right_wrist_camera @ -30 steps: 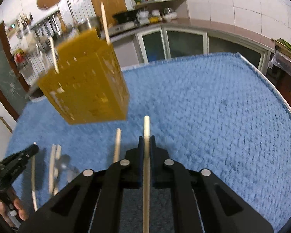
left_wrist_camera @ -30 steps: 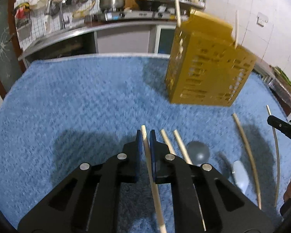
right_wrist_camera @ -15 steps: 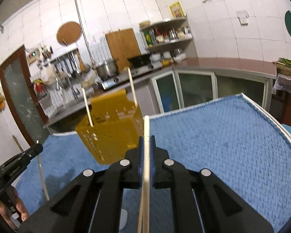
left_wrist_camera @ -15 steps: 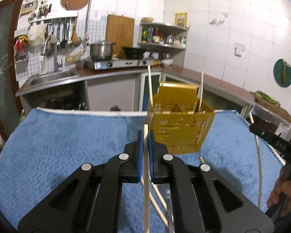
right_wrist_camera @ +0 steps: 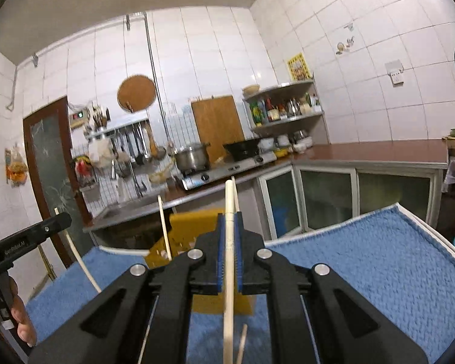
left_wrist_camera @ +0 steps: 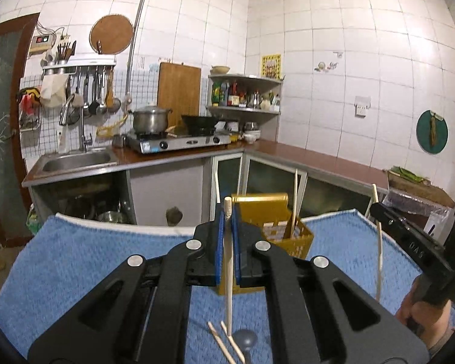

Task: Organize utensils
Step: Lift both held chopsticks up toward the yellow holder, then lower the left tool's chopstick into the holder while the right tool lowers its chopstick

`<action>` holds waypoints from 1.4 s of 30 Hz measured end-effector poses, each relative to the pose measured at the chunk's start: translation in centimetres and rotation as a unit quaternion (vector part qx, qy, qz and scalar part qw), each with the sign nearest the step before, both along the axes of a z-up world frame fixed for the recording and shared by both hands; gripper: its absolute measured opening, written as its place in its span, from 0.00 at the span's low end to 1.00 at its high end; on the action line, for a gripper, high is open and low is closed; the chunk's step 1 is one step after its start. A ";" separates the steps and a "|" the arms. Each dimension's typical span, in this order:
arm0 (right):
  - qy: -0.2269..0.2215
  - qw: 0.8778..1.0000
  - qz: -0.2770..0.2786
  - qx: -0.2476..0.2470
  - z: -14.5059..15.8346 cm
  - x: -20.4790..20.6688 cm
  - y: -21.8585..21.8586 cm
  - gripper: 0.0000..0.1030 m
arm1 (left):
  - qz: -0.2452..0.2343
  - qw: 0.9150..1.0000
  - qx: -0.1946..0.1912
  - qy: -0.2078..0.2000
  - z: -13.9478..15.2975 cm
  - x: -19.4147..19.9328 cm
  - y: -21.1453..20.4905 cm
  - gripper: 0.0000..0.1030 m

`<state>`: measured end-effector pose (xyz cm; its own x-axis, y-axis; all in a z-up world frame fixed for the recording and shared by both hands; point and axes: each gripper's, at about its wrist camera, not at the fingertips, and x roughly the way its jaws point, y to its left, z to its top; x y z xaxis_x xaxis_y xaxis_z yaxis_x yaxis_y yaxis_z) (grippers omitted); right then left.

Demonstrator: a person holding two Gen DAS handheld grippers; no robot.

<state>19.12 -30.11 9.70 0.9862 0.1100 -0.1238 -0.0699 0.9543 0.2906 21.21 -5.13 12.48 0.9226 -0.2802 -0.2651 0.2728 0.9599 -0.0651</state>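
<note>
Pale wooden chopstick (left_wrist_camera: 228,261) pinched between the blue pads of the left black two-finger tool (left_wrist_camera: 227,244), hanging near upright, top end just above the jaws, lower end above the blue fleecy cloth on the table (left_wrist_camera: 75,267). Second pale wooden chopstick (right_wrist_camera: 229,261) clamped the same way in the right black two-finger tool (right_wrist_camera: 229,251), jaws drawn narrow on the shaft, long tail dropping below.

Likely very light, stiff, smooth and round: prone to pivot or slide in a single pinch, so best gripped toward the upper third with pads flat on the shaft, as seems the case here. Little risk of breaking, more of twisting out of line on entry.

Yellow perforated plastic utensil basket (left_wrist_camera: 300,236) standing on the cloth straight ahead of both tools, partly hidden behind the jaws, already carrying upright chopsticks (left_wrist_camera: 294,203). Loose chopsticks (left_wrist_camera: 224,341) and a grey spoon (left_wrist_camera: 245,338) lying on the cloth below the left tool, not yet sorted.

Probably mid-carry: both sticks lifted clear of the cloth, not yet over the basket's mouth. Next move calls for lining each tip with an open compartment.
</note>
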 end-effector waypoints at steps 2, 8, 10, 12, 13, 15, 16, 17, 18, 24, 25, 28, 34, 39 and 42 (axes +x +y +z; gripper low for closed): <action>-0.014 1.000 -0.002 0.003 0.7 0.2 0.0 0.06 | -0.001 1.000 -0.004 -0.010 1.1 0.3 -0.1 0.04; -0.057 0.998 0.001 0.004 3.8 1.8 0.5 0.06 | -0.007 0.999 -0.016 -0.041 5.0 1.2 -1.1 0.04; -0.066 0.998 0.001 0.008 4.5 2.7 0.9 0.06 | -0.010 0.999 -0.019 -0.048 6.1 1.7 -1.6 0.04; -0.074 0.997 0.004 0.015 5.2 3.8 1.0 0.06 | -0.011 0.998 -0.020 -0.054 6.9 2.3 -2.0 0.04; -0.077 0.997 0.003 0.016 5.6 4.4 1.0 0.06 | -0.012 0.998 -0.022 -0.058 7.2 2.6 -2.3 0.04; -0.086 0.996 0.002 0.018 6.2 5.6 1.0 0.06 | -0.012 0.997 -0.022 -0.070 7.9 3.5 -2.9 0.04; -0.089 0.996 0.003 0.017 6.4 6.1 1.1 0.06 | -0.012 0.997 -0.022 -0.075 8.1 3.8 -3.1 0.04; -0.094 0.995 0.002 0.016 6.7 6.6 1.2 0.06 | -0.011 0.996 -0.026 -0.083 8.5 4.5 -3.4 0.04; -0.100 0.995 -0.001 0.014 7.0 7.1 1.2 0.06 | -0.009 0.996 -0.028 -0.088 8.6 4.7 -3.5 0.04; -0.131 0.991 -0.005 0.018 7.3 9.3 1.2 0.06 | 0.002 0.994 -0.051 -0.102 8.7 7.8 -3.3 0.04; -0.136 0.991 -0.007 0.018 7.1 9.6 1.2 0.06 | 0.004 0.993 -0.050 -0.102 8.4 8.2 -3.4 0.04; -0.142 0.990 -0.006 0.017 6.4 10.5 1.5 0.06 | 0.003 0.994 -0.053 -0.092 7.2 9.6 -3.5 0.04; -0.154 0.988 -0.012 0.019 5.2 11.4 1.4 0.06 | 0.006 0.995 -0.055 -0.079 4.2 11.6 -3.8 0.04; -0.179 0.983 -0.041 0.004 4.9 11.1 1.7 0.06 | 0.010 0.996 -0.027 -0.080 2.7 12.6 -4.5 0.04; -0.180 0.983 -0.044 0.012 4.6 11.4 1.3 0.06 | 0.013 0.997 -0.021 -0.071 2.1 13.2 -4.6 0.04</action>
<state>30.53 -28.79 14.31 0.9716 0.0205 0.2356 -0.0892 0.9545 0.2847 34.43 -9.75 14.54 0.9570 -0.2643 -0.1200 0.2577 0.9639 -0.0675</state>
